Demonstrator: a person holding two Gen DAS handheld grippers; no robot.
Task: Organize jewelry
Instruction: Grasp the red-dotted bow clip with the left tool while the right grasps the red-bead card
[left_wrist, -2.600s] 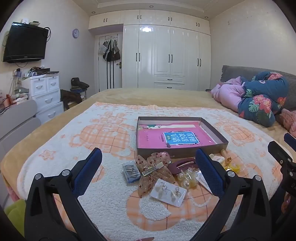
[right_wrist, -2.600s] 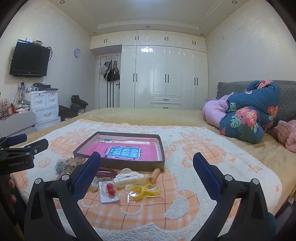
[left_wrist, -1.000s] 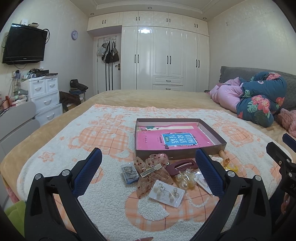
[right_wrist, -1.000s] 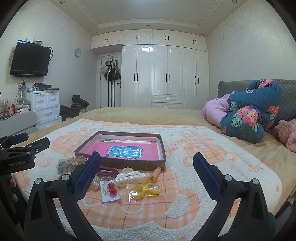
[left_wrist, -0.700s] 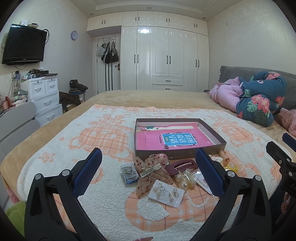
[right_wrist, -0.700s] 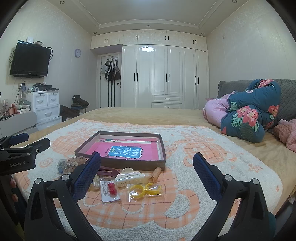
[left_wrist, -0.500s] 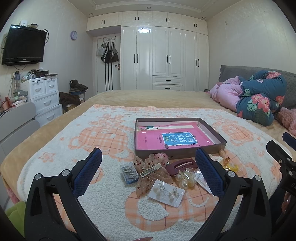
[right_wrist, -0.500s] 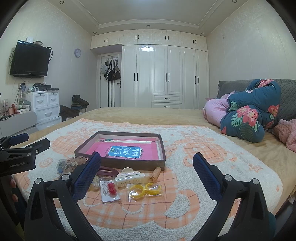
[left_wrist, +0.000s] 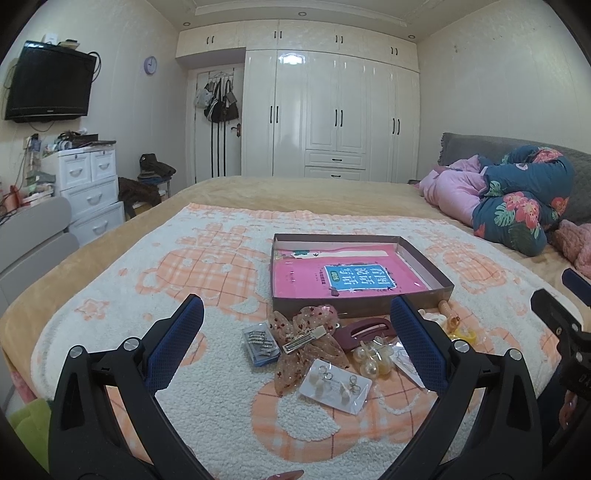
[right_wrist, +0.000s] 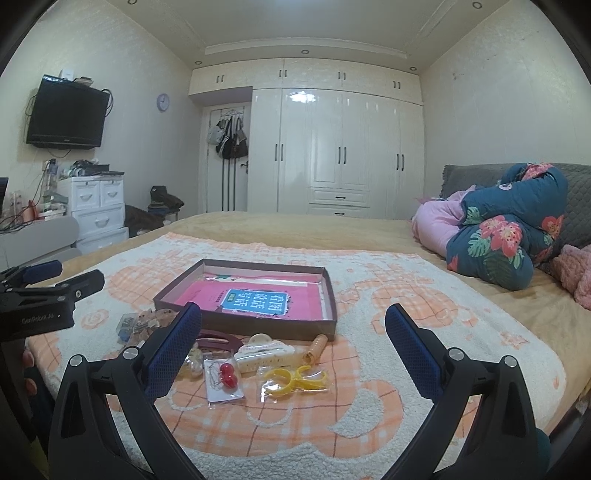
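A shallow brown box (left_wrist: 424, 258) with a pink lining and a blue label lies on the blanket; it also shows in the right wrist view (right_wrist: 330, 291). In front of it lie a sheer bow clip (left_wrist: 306, 332), a small blue case (left_wrist: 260, 343), a maroon hair claw (left_wrist: 364, 328), pearl earrings (left_wrist: 371, 360) and an earring card (left_wrist: 334, 386). The right wrist view shows a white hair claw (right_wrist: 264, 354), red cherry earrings (right_wrist: 227, 373), yellow rings in a bag (right_wrist: 295, 378) and an orange roller (right_wrist: 317, 347). My left gripper (left_wrist: 295, 343) is open and empty above the pile. My right gripper (right_wrist: 293, 352) is open and empty.
The items lie on an orange-and-white fleece blanket (left_wrist: 207, 273) on a bed. Folded floral and pink quilts (right_wrist: 506, 240) lie at the right. A white drawer unit (left_wrist: 90, 184) stands left of the bed. White wardrobes (right_wrist: 347, 155) line the far wall.
Both grippers have stayed open and nearly still. The left wrist view has drifted very slightly; no item has moved.
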